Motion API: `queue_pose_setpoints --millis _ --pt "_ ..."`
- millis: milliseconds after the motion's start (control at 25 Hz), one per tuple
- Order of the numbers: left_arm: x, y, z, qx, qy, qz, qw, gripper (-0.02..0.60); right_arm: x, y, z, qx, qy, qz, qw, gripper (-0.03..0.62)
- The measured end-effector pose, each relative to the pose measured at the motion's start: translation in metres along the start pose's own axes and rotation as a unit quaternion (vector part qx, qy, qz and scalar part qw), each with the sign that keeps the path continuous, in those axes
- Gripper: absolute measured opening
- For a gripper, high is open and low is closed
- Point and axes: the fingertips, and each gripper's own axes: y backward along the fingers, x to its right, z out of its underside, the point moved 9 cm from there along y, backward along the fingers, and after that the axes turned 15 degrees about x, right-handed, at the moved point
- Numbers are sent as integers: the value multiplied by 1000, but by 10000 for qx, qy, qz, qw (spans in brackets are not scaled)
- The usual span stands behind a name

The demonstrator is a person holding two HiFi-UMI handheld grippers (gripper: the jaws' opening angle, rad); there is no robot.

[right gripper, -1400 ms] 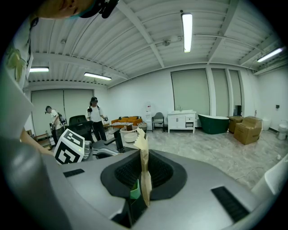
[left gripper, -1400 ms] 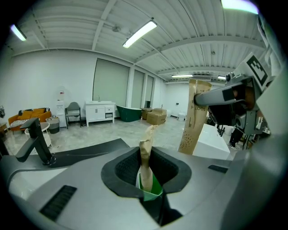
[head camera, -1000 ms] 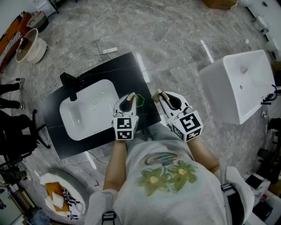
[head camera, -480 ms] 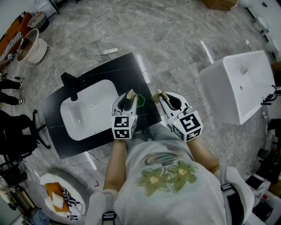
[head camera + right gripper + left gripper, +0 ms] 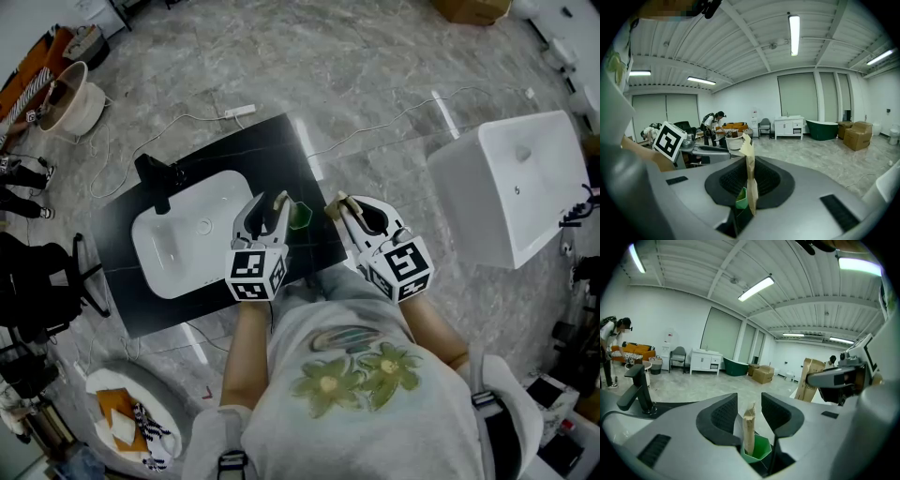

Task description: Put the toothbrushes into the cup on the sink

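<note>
A green cup (image 5: 299, 215) stands on the black counter (image 5: 291, 155), right of the white basin (image 5: 183, 246). One paper-wrapped toothbrush (image 5: 749, 427) stands upright in the green cup (image 5: 759, 450). My left gripper (image 5: 268, 205) hovers just above and near it. Its jaws have just been opening and now stand apart on either side of the wrapper, no pad pressing on it. My right gripper (image 5: 336, 202) waits to the right of the cup, shut on a second paper-wrapped toothbrush (image 5: 749, 176). The green cup (image 5: 741, 200) shows low behind that wrapper.
A black faucet (image 5: 156, 180) rises at the basin's far left. A separate white sink unit (image 5: 511, 183) stands on the floor at the right. Cables and a power strip (image 5: 238, 110) lie on the floor beyond the counter. A person's legs (image 5: 21, 176) show at the left edge.
The left gripper has opened, let go of its toothbrush and lifted a little; the toothbrush stays standing in the cup. The right gripper has not moved.
</note>
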Motion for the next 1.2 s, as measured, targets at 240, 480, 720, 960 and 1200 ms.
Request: queue_pose_setpoints --millis 240,480,720,960,1200 --pt "-1 12 -21 287 81 -21 9996 153 -3 1 -1 25 -6 -50 10000 56" --pt "-4 25 -28 423 49 -143 9990 152 -6 2 -2 44 -6 -111 9999 57" --pt "-4 37 -34 586 -60 -242 9980 84 -6 2 -3 62 -2 -168 9998 55" --pt "-5 50 -31 420 -211 -253 9986 18 -7 1 -2 55 15 -243 9997 57" --pt "-3 57 -29 311 -163 -233 9991 18 -8 1 -3 26 21 -337 9994 57"
